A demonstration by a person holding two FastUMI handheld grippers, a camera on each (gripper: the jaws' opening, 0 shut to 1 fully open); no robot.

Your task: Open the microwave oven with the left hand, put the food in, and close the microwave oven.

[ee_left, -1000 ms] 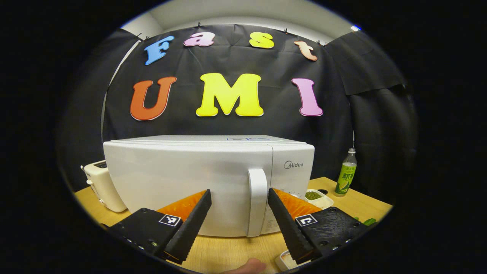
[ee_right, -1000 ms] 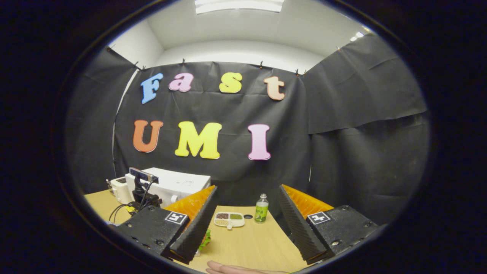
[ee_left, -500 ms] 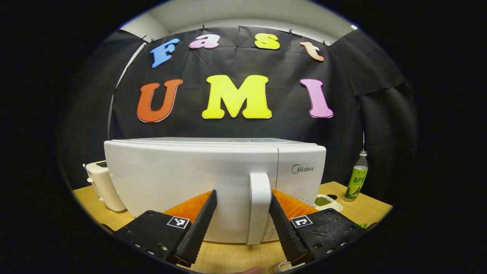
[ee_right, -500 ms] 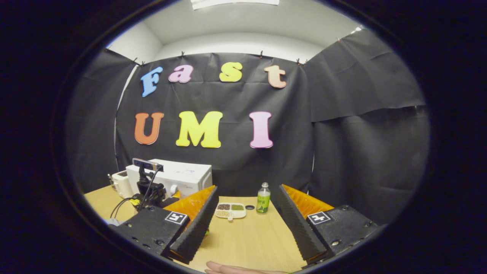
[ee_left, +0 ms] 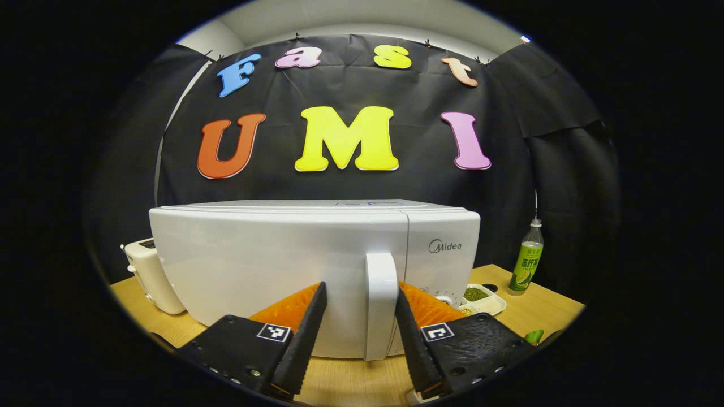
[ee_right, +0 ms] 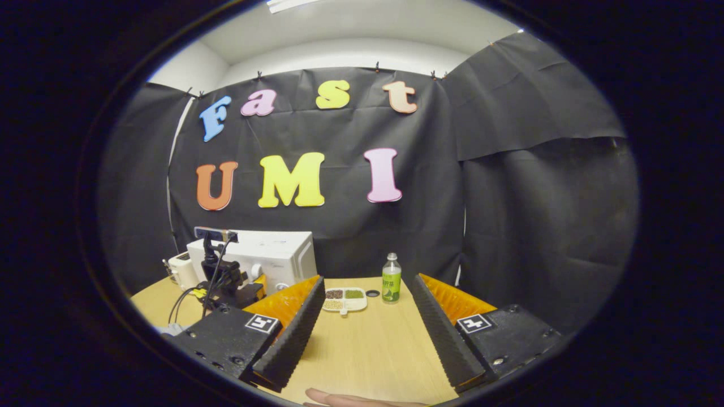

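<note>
The white microwave (ee_left: 271,265) stands on the wooden table (ee_left: 339,381) with its door closed. Its upright handle (ee_left: 380,305) lies between the fingers of my left gripper (ee_left: 360,291), nearer the right-hand finger. That gripper is open and I see no squeeze on the handle. In the right gripper view the microwave (ee_right: 277,254) is far off at the left, with the left gripper (ee_right: 229,280) in front of it. My right gripper (ee_right: 366,278) hangs open over the table (ee_right: 367,345), holding nothing.
A cream toaster (ee_left: 148,277) stands left of the microwave. To its right are a divided dish of beans (ee_left: 481,297) and a green drink bottle (ee_left: 525,260), seen again as the dish (ee_right: 346,298) and bottle (ee_right: 390,281). A fingertip (ee_right: 350,399) shows at the bottom edge.
My left gripper has moved in on the microwave, so the handle now sits between its fingers. The right gripper view has tipped down, showing more table; the green item by its left finger has left view.
</note>
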